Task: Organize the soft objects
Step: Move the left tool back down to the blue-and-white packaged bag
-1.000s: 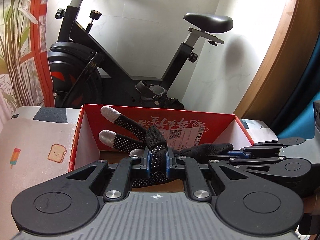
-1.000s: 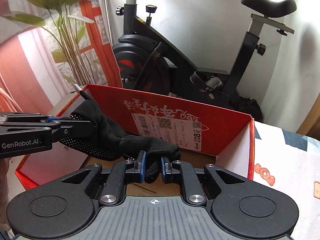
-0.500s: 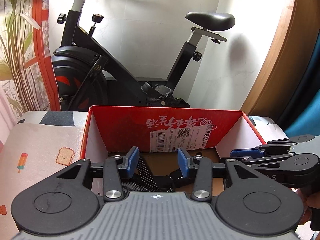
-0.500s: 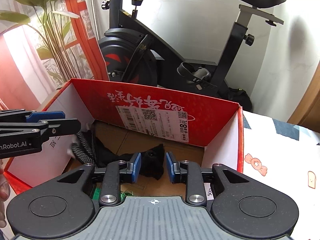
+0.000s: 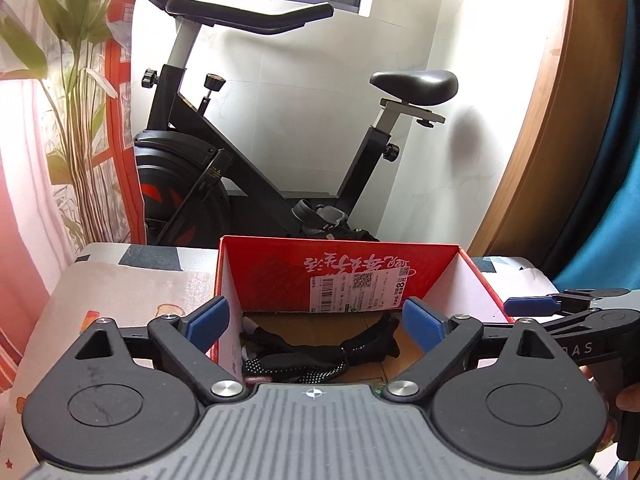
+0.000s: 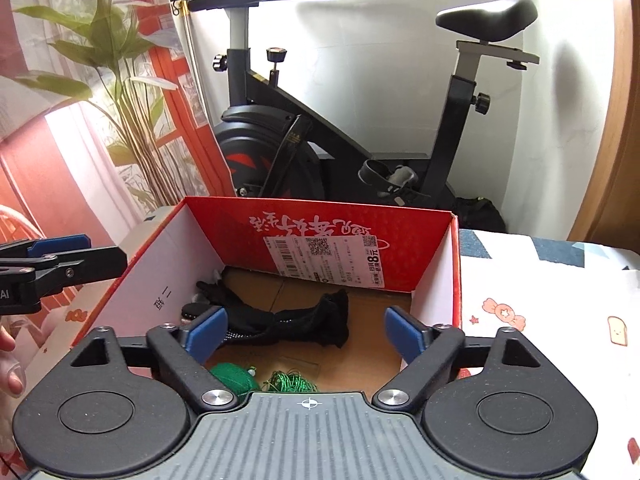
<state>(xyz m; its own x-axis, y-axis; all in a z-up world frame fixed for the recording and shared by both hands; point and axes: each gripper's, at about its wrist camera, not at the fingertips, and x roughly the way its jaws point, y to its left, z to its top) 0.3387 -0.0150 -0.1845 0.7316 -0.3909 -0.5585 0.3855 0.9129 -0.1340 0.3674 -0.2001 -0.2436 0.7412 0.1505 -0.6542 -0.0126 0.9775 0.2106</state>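
We're holding both grippers over the red cardboard box (image 6: 352,236): left gripper (image 5: 316,326) and right gripper (image 6: 306,334) fingers have just been opening, nothing between them. Black dotted glove (image 6: 280,322) is lying on the box floor.

1. The left wrist camera sits on the left tool (image 5: 316,326) and looks forward and down into the red box (image 5: 280,268), close up.
2. The right wrist camera sits on the right tool (image 6: 306,334) and looks the same way, from the right side.
3. Both views share the box, the black glove (image 5: 304,358) inside it, and the exercise bike (image 6: 360,128) far behind.
4. Each view shows the other tool at its edge.
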